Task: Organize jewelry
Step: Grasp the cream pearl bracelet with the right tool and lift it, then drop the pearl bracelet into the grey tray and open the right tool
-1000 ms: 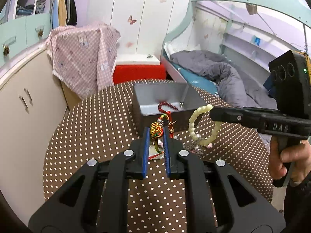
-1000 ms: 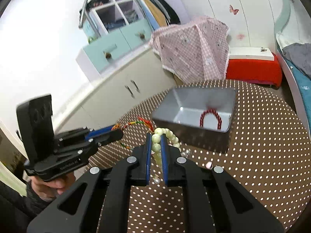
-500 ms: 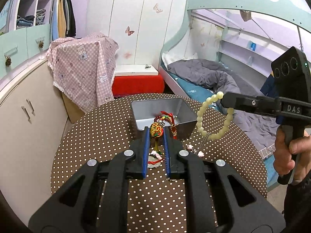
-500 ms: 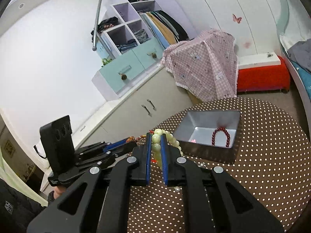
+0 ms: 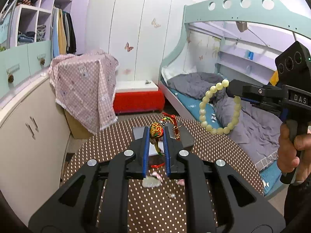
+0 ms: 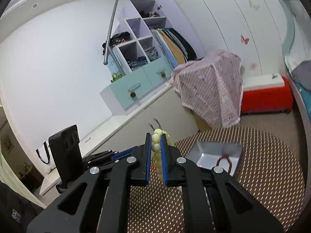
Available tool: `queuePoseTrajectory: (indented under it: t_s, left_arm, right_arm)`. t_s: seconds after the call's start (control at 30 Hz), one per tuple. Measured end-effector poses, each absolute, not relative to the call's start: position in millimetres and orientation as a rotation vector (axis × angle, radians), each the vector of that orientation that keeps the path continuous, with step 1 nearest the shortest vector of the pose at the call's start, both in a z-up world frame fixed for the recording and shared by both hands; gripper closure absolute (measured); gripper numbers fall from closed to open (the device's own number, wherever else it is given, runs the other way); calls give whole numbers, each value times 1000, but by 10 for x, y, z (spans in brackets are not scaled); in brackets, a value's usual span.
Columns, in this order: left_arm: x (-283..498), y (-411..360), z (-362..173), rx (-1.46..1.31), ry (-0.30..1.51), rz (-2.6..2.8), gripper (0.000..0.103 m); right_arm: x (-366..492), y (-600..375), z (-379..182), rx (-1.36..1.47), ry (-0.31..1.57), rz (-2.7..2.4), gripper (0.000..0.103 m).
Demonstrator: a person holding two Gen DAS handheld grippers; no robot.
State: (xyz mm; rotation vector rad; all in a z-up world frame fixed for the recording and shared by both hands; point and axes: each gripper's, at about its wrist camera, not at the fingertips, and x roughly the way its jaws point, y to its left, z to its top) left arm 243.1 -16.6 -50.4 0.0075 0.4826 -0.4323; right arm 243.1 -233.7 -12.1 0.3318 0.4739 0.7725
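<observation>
Both tongs were loaded and raised well above the counter (image 5: 116, 139): the left tongs (image 5: 156, 134) were pinched closed on a knotted red-and-gold charm bracelet (image 5: 155, 131), its red cord and small trinkets trailing off to the right of the tips, while the right tongs (image 6: 156, 147) were clamped on a pale green bead bracelet (image 5: 219, 106), which hung as an open loop below their tip in the left wrist view. By my reading the sorting was partly done. One dark red bead bracelet (image 6: 224, 160) already lay inside the grey metal tray (image 6: 204, 151) on the dotted counter, so at least one piece was put away. Neither held piece was over the tray's opening in a way I could confirm; both looked high and short of it, so carrying them across and releasing them remained. More was left on the counter below the left tongs: a pale flat pendant (image 5: 151, 183), some small pink beads (image 5: 157, 175) and a bit of red cord (image 5: 157, 165), with a tiny silvery item (image 5: 172, 195) nearby. Those loose pieces would still need gathering after the two bracelets were dropped in.
</observation>
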Motion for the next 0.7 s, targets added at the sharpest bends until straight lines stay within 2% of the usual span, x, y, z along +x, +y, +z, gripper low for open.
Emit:
queuePoseTrajectory:
  t_s: [0.3,0.63,0.7]
  left_arm:
    - [2754,-225,-214,-5,440,-431,90]
    - [3333,-322,-419,-57,564,-465,89]
    - [3436,-352,-528,-55,601,-453,86]
  right_arm:
    - [2739,-2303,120,243,442,680,95]
    - [3363,-2248,-390,249,603,599,95]
    - [3485,-2280,-558,281,653,567,90]
